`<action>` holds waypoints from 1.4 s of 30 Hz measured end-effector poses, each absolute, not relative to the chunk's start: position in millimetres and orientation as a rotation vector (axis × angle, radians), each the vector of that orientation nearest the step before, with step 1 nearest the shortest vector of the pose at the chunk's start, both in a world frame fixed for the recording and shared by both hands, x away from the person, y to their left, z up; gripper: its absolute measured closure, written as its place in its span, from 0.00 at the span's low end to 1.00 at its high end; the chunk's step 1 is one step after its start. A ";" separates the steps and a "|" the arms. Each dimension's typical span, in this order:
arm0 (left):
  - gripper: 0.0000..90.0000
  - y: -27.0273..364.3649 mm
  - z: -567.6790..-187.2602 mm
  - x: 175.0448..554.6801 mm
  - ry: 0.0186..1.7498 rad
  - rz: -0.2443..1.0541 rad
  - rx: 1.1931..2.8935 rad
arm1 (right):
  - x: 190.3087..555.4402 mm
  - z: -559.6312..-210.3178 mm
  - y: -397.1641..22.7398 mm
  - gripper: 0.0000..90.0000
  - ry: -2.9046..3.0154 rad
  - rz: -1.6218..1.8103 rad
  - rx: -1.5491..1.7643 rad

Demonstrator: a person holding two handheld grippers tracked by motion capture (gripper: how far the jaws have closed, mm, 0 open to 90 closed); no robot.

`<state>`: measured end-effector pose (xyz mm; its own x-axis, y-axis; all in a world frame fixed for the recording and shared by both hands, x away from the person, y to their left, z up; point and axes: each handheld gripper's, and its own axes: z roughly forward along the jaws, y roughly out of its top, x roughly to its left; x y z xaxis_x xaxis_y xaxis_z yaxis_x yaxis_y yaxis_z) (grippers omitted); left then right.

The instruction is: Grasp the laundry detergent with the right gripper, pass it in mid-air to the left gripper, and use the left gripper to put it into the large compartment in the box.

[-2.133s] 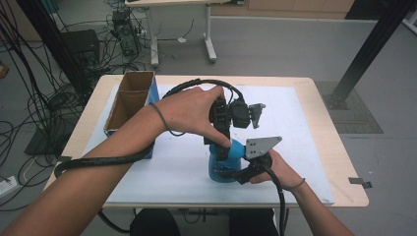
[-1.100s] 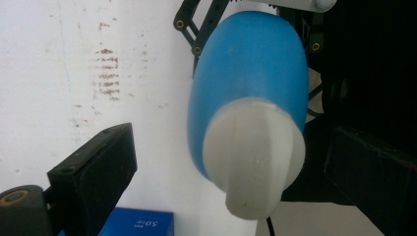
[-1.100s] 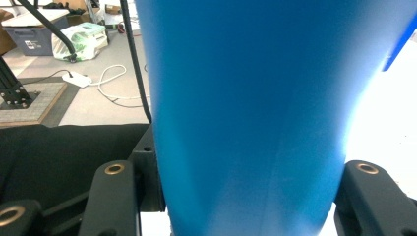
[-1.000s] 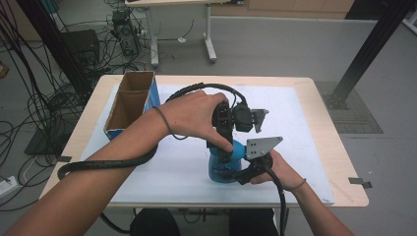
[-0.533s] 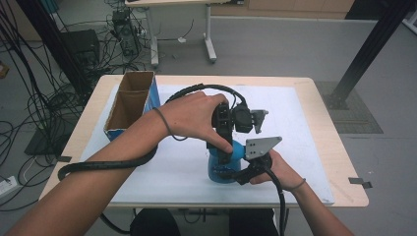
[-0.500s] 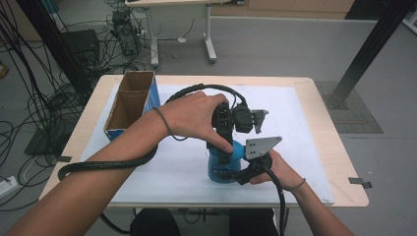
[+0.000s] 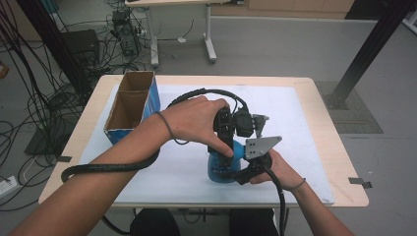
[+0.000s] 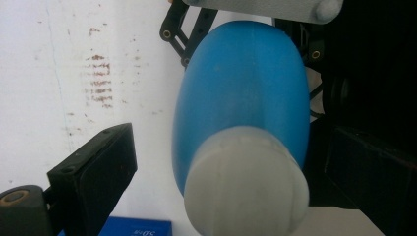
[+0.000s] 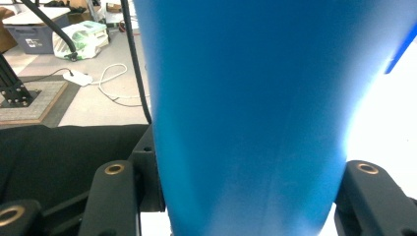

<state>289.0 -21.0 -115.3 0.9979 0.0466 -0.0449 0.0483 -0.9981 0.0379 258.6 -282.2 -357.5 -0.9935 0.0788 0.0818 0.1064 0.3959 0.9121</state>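
A blue bottle (image 7: 222, 164) with a pale grey cap (image 8: 246, 184) stands on the white sheet (image 7: 305, 128) that covers the table (image 7: 334, 147), near the front edge and a little right of the middle. The right tongs (image 7: 235, 169) come in low from the person's side and are clamped on the bottle's body: in the right gripper view the blue wall (image 9: 246, 113) fills the space between the two black jaws, which press against it on either side. The right hand (image 7: 278, 169) holds that tool just behind the bottle, with its grey three-cornered plate (image 7: 260, 146) above the jaws. The left tongs (image 7: 227, 142) reach down from above onto the top of the bottle, with the left hand (image 7: 194, 120) wrapped round the tool's body. In the left gripper view the cap lies between the jaws; the one on the left of that view stands clear of the cap with white sheet showing in the gap, so these tongs are open around the cap rather than pinching it. The other jaw sits just beside the bottle, and whether it touches cannot be told. An open cardboard box (image 7: 132, 105) with blue sides stands well apart at the table's far left corner. A black cable (image 7: 113, 167) loops from the left tool under the forearm.
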 end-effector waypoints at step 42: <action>0.28 -28.2 -125.6 286.3 0.046 -0.080 3.120 | 257.9 -353.7 -280.3 0.47 -2.601 -1.705 -0.150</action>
